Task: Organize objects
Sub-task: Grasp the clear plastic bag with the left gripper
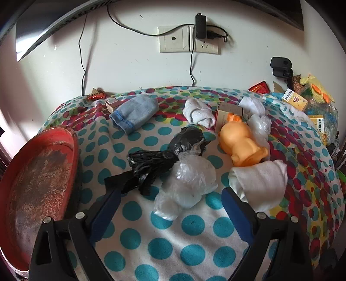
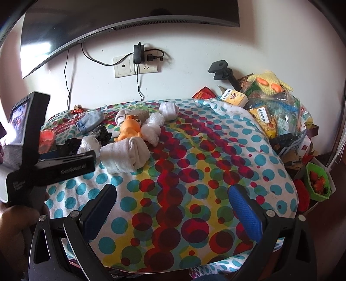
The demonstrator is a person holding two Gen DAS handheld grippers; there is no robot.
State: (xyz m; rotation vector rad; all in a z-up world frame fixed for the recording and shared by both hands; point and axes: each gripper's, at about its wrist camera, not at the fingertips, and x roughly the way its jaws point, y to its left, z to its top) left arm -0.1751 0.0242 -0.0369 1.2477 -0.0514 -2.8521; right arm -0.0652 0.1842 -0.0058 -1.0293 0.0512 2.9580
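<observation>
On the dotted cloth (image 1: 190, 227), my left gripper (image 1: 169, 194) is open, its blue pads either side of a crumpled clear plastic bag (image 1: 188, 179) without pressing it. A black plastic bag (image 1: 155, 164) lies just beyond, touching the clear one. Further back are an orange rubber toy (image 1: 242, 142), a rolled white cloth (image 1: 261, 181), a blue sock (image 1: 136, 114), a white sock (image 1: 199, 114) and a small box (image 1: 229, 112). My right gripper (image 2: 172, 191) hangs open over bare cloth, with the rolled white cloth (image 2: 125, 155) and orange toy (image 2: 129, 131) ahead to its left.
A worn red tray (image 1: 39, 194) sits at the cloth's left edge. A heap of packets, boxes and a knitted yellow toy (image 2: 276, 103) fills the right side, with a green bowl (image 2: 317, 181) below it. Wall sockets (image 1: 188, 39), cables and a screen (image 2: 129, 19) are behind. A hand (image 2: 17, 220) holds the left tool.
</observation>
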